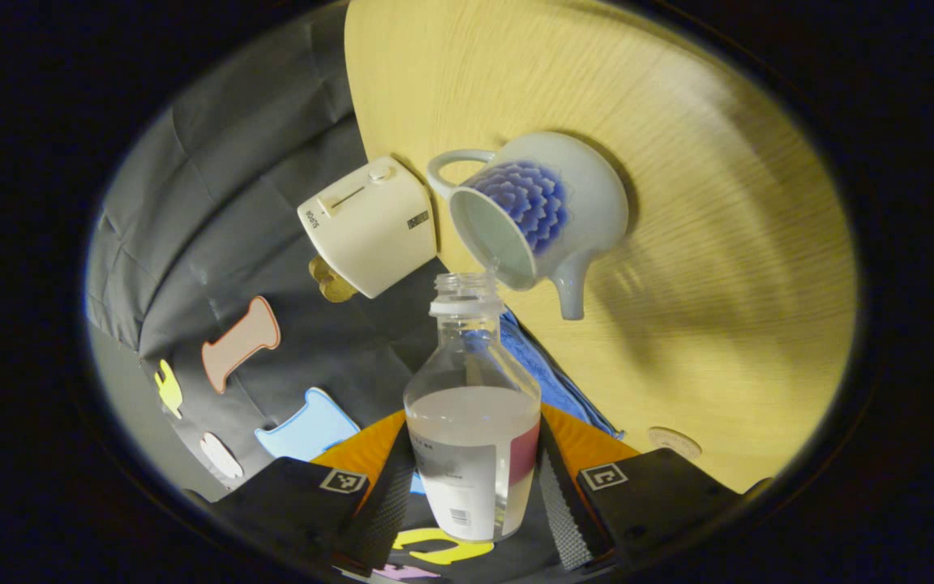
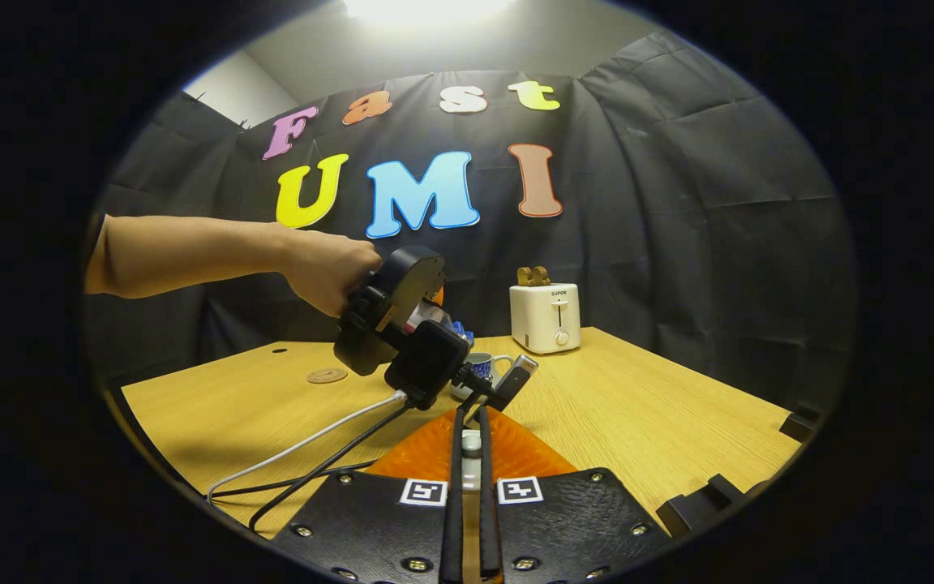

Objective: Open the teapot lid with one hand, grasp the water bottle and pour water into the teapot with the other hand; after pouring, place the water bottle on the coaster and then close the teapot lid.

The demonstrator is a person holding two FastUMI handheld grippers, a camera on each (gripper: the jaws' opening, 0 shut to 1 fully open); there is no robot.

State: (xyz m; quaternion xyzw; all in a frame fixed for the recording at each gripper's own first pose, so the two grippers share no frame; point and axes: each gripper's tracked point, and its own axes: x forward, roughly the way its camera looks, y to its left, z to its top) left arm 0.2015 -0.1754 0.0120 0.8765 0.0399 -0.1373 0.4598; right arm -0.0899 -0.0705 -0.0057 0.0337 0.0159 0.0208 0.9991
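Note:
My left gripper (image 1: pixel 473 495) is shut on a clear water bottle (image 1: pixel 473 422), uncapped and about half full. The bottle is tipped so its mouth sits right at the open top of the white teapot (image 1: pixel 552 207) with the blue flower pattern. The teapot stands lidless on the wooden table (image 1: pixel 718 243). In the right gripper view a hand holds that left gripper (image 2: pixel 487 397) over the teapot (image 2: pixel 485 365), which is mostly hidden behind it. My right gripper (image 2: pixel 471 434) is nearly closed on a small white piece, the teapot lid's knob (image 2: pixel 471 444). A round cork coaster (image 1: pixel 674 442) (image 2: pixel 327 375) lies bare on the table.
A white toaster (image 2: pixel 546 316) (image 1: pixel 370 223) with toast in it stands at the table's back edge. White and black cables (image 2: pixel 313 458) trail from the left gripper across the table. Something blue (image 1: pixel 548 369) lies behind the bottle. Black brackets (image 2: pixel 690 503) sit at the near right edge.

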